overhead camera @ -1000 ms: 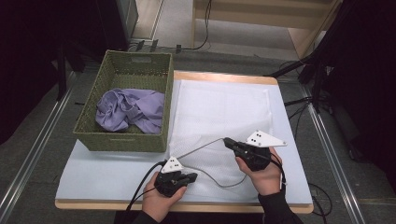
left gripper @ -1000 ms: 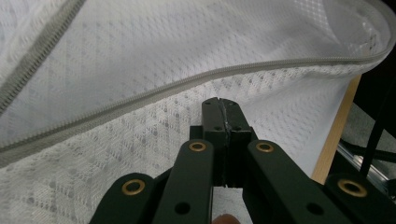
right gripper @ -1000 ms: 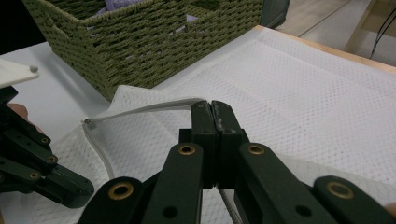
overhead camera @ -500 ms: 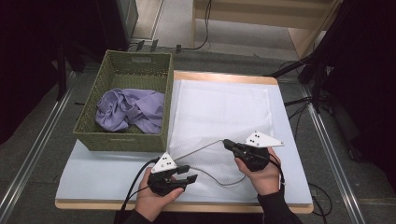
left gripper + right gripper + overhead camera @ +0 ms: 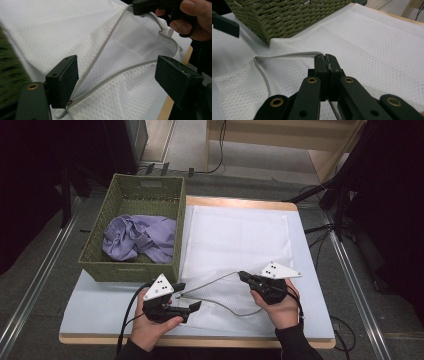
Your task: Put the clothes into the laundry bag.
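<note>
Nearby, a white mesh bag lay flat on the table, its left edge just beside a green woven basket that held a crumpled purple cloth. The right gripper had its jaws pressed together on the bag's grey drawstring, which ran taut from them toward the near left corner of the bag. The left gripper sat at that corner with its jaws spread wide apart, the two strands of cord passing between them.
</note>
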The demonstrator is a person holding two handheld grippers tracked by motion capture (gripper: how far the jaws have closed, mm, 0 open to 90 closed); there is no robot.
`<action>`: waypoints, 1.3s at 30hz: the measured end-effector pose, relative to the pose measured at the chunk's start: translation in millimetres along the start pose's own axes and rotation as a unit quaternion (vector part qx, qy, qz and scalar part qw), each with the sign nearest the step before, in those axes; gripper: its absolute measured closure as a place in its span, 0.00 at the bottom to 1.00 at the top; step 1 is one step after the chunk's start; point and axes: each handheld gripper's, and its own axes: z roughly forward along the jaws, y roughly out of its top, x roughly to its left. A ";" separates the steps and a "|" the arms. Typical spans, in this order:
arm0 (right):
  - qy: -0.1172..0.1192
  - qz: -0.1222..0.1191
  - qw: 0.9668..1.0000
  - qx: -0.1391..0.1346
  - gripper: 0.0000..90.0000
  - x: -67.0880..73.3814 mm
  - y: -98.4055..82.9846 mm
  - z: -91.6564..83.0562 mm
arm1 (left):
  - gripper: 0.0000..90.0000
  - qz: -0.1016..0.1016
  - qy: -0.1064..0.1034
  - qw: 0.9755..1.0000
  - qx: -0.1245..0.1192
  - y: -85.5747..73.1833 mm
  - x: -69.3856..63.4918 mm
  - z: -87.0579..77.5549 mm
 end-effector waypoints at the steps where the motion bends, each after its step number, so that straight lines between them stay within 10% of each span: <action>1: 0.000 -0.001 1.000 0.000 1.00 -0.2 -0.4 0.4 | 0.21 -0.001 0.003 1.000 -0.002 1.2 1.9 -2.4; 22: 0.001 -0.002 1.000 0.008 1.00 0.2 -4.1 4.6 | 0.16 -0.002 0.035 0.998 -0.046 24.4 37.8 -45.1; 39: 0.004 -0.002 1.000 0.014 1.00 0.5 -6.5 7.9 | 0.36 -0.040 0.092 0.994 -0.053 40.3 80.4 -47.1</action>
